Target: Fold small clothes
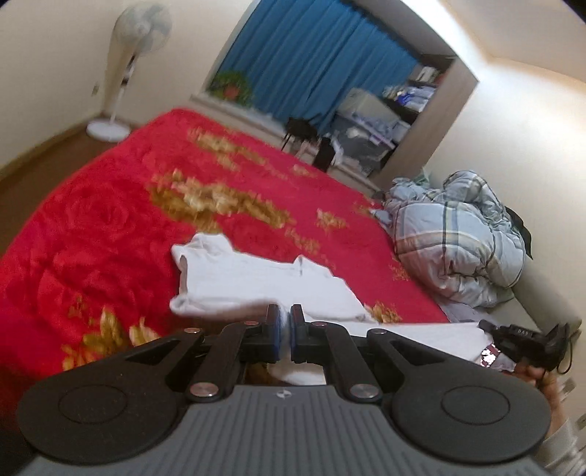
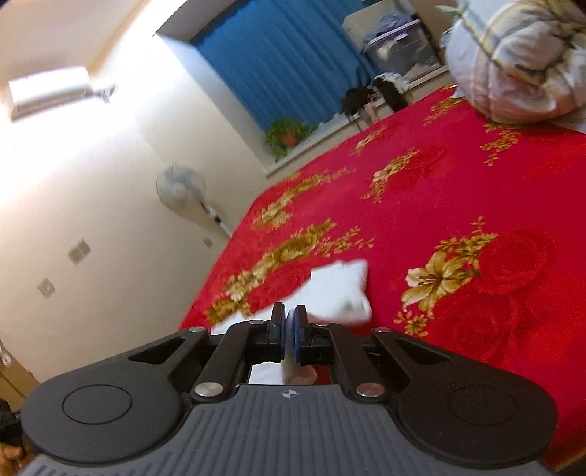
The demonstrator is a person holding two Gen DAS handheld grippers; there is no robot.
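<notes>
Both grippers pinch the near hem of the white shirt: the left gripper and the right gripper each have jaws nearly closed on cloth, likely to lift that edge for a fold. The shirt lies near the bed front edge, collar pointing away. Beyond, a quilt is bundled at the far corner.

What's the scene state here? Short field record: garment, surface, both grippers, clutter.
garment: small white garment, partly lifted, its far part lying on the blanket
surface: red floral blanket covering the bed
left gripper: shut on the near edge of the garment
right gripper: shut on white cloth, apparently the same garment
bedding: plaid quilt bunched at the bed's edge
background: blue curtain, standing fan, potted plant
image quality: motion blur in both views
</notes>
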